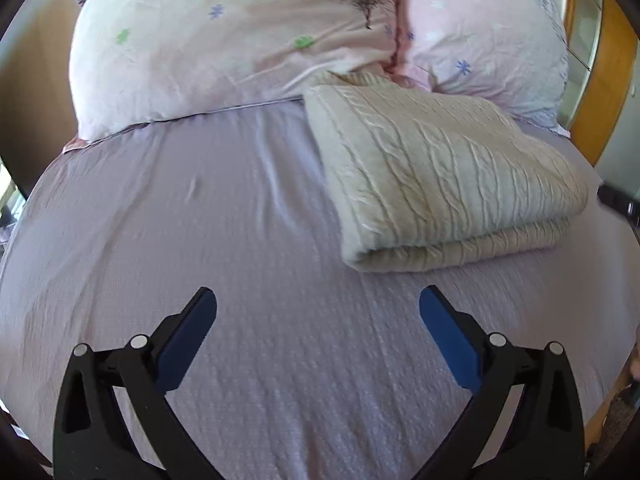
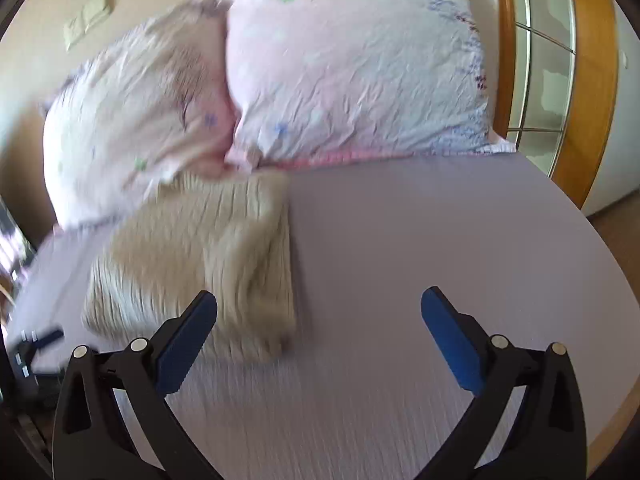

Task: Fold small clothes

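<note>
1. Sweater: folded, lies on the bed, far edge touching the pillows.
2. Left gripper: jaws spread, empty; sweater lies far and to the right, well apart.
3. Right gripper: jaws spread, empty; sweater lies far-left, just beyond the left jaw, so this gripper is nearer.
4. Long axis: runs near to far.

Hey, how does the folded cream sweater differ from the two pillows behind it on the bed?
The sweater is cream cable knit; the pillows are smooth pale pink cotton with small flower prints. The sweater lies flat, folded into a low rectangle on the lilac sheet; the pillows are puffy and propped up at the head of the bed. Both are soft textiles, and the sweater's far edge touches the pillows.
</note>
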A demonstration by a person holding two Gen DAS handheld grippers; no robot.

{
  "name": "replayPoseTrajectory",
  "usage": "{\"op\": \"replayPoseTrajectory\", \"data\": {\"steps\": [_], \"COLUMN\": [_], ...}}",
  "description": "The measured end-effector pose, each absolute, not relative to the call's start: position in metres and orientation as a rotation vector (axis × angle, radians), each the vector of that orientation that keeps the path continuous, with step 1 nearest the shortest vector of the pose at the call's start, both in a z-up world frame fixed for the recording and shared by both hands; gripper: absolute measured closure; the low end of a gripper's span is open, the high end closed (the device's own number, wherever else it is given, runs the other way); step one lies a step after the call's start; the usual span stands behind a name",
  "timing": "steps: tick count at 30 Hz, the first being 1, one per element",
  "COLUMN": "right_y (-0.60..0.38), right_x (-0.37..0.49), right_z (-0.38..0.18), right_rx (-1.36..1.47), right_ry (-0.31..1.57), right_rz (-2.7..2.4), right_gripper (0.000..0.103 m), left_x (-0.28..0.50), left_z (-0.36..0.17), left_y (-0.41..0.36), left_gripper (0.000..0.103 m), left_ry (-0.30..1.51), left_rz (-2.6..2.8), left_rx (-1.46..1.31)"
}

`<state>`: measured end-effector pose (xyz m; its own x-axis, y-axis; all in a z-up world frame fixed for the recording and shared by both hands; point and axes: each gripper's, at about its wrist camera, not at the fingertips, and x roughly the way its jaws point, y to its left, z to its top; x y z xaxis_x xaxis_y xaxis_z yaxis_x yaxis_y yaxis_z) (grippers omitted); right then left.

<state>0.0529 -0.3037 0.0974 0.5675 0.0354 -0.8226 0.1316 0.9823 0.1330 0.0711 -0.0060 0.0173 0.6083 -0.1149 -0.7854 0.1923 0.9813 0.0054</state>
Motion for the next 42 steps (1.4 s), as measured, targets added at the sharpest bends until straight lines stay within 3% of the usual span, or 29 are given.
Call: {"op": "replayPoseTrajectory", "data": {"steps": [15, 42], "right_y": [-0.230, -0.230], "right_x": [0.061, 0.056], "right_z": [0.047, 0.046], "right_rx": [0.019, 0.050], "right_ry": [1.131, 1.133], "right_rz": [0.051, 0.023], "right_gripper": [0.001, 0.001], "left_x": [0.076, 0.078], "left_z": [0.001, 0.001], "left_y": [-0.008, -0.009], "left_gripper": [0.002, 0.002], "left_ry": [0.935, 0.946], "left_rz": [-0.127, -0.156], "left_rx": [0.092, 0.104]}}
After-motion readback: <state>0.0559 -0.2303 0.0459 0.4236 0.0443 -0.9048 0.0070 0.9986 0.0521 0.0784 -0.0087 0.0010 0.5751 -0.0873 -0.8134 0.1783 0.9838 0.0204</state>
